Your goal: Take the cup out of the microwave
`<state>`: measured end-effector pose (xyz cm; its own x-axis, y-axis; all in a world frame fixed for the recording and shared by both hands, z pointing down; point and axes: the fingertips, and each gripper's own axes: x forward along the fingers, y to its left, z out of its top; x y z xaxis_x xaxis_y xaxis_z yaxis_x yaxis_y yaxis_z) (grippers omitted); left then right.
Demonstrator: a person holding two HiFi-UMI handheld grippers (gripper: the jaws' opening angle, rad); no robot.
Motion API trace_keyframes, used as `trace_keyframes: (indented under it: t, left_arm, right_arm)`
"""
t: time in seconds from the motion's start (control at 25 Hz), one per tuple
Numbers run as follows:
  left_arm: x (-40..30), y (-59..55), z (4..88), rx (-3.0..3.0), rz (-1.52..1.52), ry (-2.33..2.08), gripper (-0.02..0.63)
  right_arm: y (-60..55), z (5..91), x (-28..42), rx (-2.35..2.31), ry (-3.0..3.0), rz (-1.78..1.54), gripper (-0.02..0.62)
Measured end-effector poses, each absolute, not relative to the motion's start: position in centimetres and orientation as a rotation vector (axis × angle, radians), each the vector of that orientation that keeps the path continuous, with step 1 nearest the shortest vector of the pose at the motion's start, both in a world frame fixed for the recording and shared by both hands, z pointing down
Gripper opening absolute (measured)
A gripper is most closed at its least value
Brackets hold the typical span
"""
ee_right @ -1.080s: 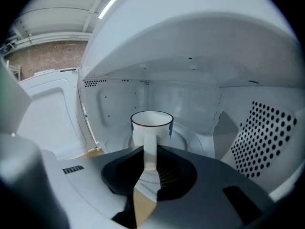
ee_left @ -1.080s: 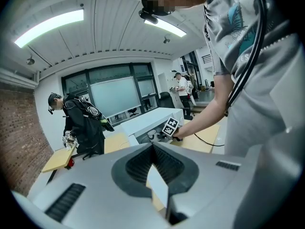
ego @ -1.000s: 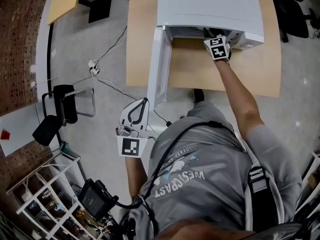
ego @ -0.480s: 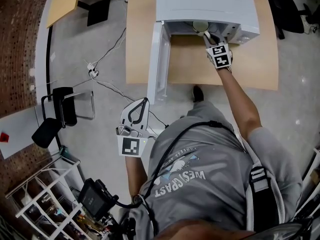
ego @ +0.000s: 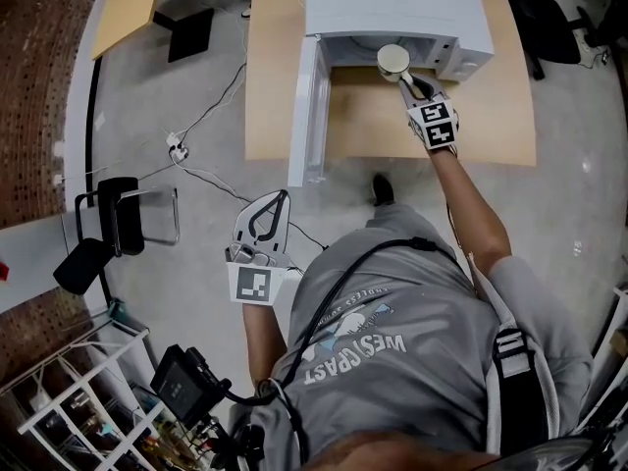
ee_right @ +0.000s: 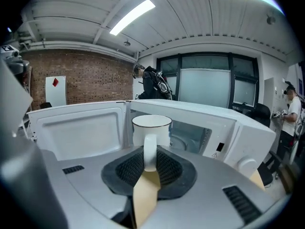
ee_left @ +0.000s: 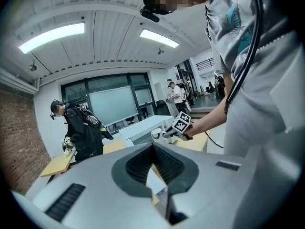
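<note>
Well, my right claw [ee_right: 150, 152] grips the white ceramic cup [ee_right: 151, 127] by its thin handle: stiff, breakable, probably liable to swivel there. My left claw [ee_left: 153, 146] sits closed, empty.

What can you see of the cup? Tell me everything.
The cup is white and glossy, ceramic by the look, with a thin dark line round its rim. It is upright, and its handle is pinched in the right claw. It hangs in the air just in front of the open microwave, above the wooden table. Nothing else touches it.
</note>
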<state>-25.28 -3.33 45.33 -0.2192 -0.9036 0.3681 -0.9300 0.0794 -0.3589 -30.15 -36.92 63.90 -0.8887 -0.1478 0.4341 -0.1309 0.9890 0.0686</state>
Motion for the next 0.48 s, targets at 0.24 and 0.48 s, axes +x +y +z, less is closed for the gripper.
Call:
trace_keyframes:
  t: [0.24,0.48]
  left_arm:
    - [-21.4,-5.1,46.5,1.920,0.689,-2.258,0.043]
    - [-23.1,-0.4,40.3,1.959,0.611,-2.320,0.043]
  right_arm:
    - [-38.1,60.7,-24.0,0.227,-2.727,-0.047,0.067]
    - [-32.0,51.1,-25.1,0.173,-2.754,-0.103,0.067]
